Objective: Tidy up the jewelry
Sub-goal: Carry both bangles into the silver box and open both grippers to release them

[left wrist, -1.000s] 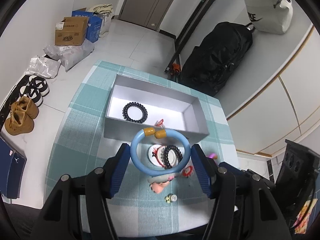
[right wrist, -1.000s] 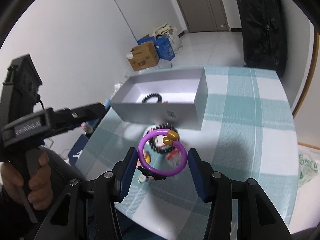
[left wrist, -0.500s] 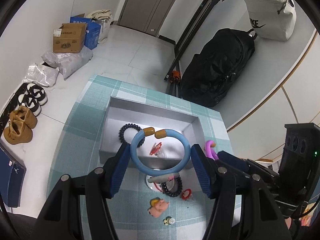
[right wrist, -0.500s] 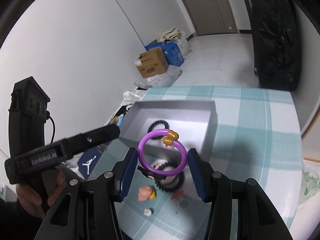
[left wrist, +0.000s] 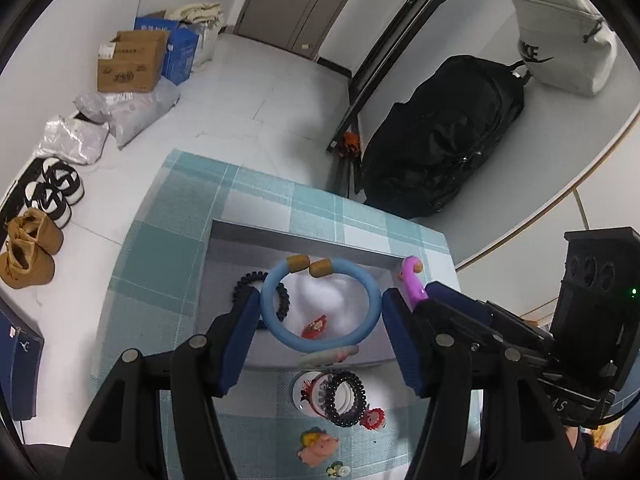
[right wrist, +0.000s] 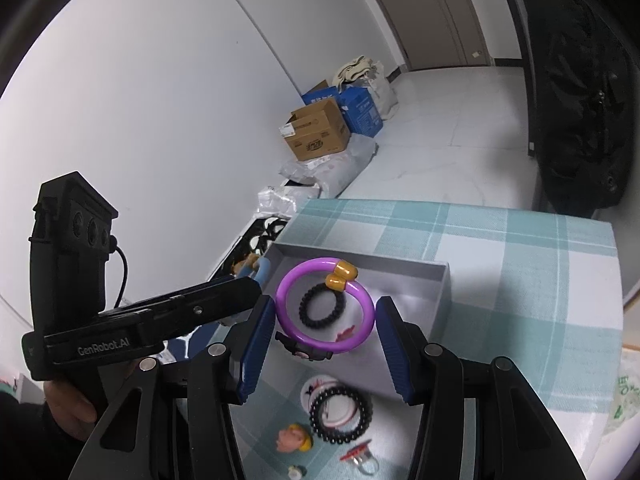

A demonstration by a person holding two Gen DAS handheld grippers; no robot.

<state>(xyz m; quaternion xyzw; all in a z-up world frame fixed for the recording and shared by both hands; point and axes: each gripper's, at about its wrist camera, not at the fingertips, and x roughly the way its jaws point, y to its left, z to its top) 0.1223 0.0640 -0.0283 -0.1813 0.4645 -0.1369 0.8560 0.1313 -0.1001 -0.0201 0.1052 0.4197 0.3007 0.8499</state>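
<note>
Nearest me on the checked teal tablecloth (left wrist: 160,264), short of the box's near wall, I see a ribbed black coil hair tie (left wrist: 344,399) lying on a small white disc (left wrist: 306,392), beside little red, pink and yellow charms. My left gripper (left wrist: 320,312) has its blue ridged pads pressed on a smooth blue bangle (left wrist: 320,344) with two amber end caps, held over the shallow grey box (left wrist: 304,242). My right gripper (right wrist: 325,316) likewise clamps a glossy purple bangle (right wrist: 288,320) over that box. On its floor lie another black coil hair tie (right wrist: 320,312) and a red charm (left wrist: 316,325). Beyond the table's far edge stand cardboard cartons (left wrist: 130,64) and a black duffel (left wrist: 444,136).
</note>
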